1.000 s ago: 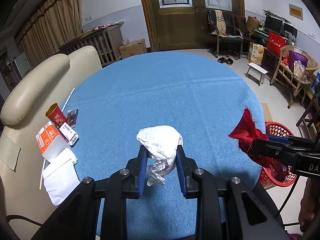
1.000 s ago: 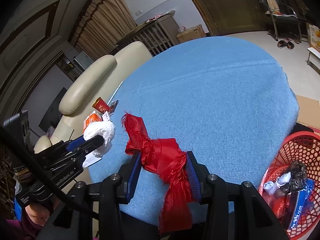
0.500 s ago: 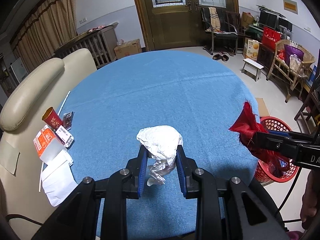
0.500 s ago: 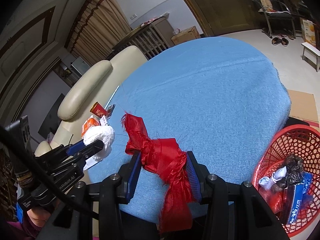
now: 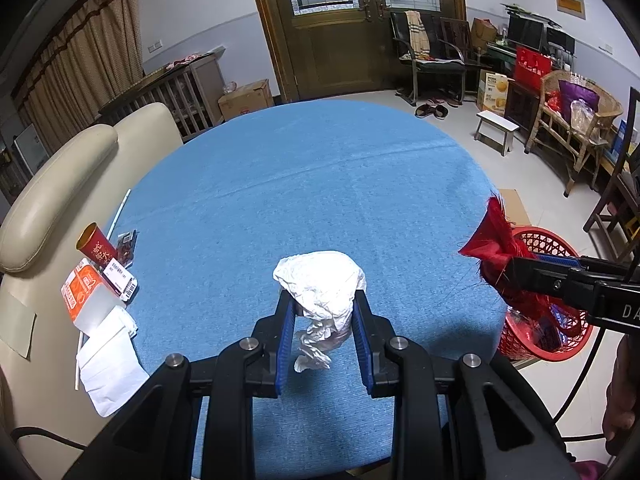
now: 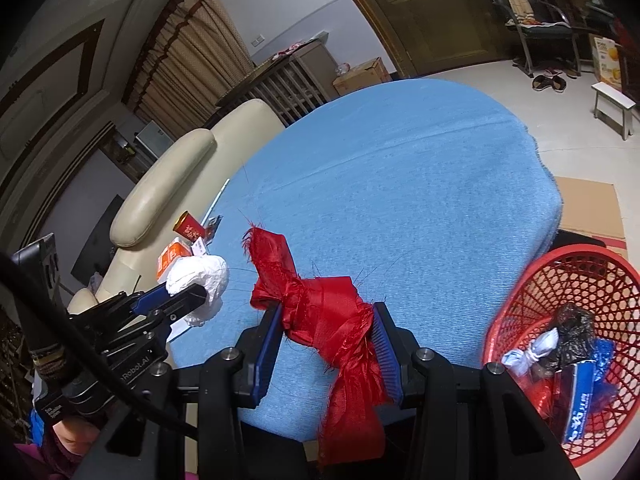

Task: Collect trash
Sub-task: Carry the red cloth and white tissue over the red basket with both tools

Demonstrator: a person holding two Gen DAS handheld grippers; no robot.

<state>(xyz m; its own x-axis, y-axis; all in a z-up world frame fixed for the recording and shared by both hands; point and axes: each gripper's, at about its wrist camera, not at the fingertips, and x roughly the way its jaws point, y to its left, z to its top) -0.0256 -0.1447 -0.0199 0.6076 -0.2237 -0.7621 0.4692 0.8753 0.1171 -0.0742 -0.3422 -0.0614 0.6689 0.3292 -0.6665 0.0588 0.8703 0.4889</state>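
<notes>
From the left wrist, the left gripper (image 5: pixel 322 320) pinches a crumpled white wad (image 5: pixel 320 286) above the blue table (image 5: pixel 320 184), with litter (image 5: pixel 98 276) left, while the right wrist shows the right gripper (image 6: pixel 328 328) clamping red cloth (image 6: pixel 320 316) beside the part-filled red basket (image 6: pixel 520 312).

round surface (image 5: pixel 320 184) under blue cloth; cream sofa (image 5: pixel 60 168) at left; wooden double door (image 5: pixel 352 28) with leaded glass behind; brown curtains (image 5: pixel 68 76); pale tiled floor (image 5: pixel 532 176); wicker chair (image 5: pixel 576 120) at right.
</notes>
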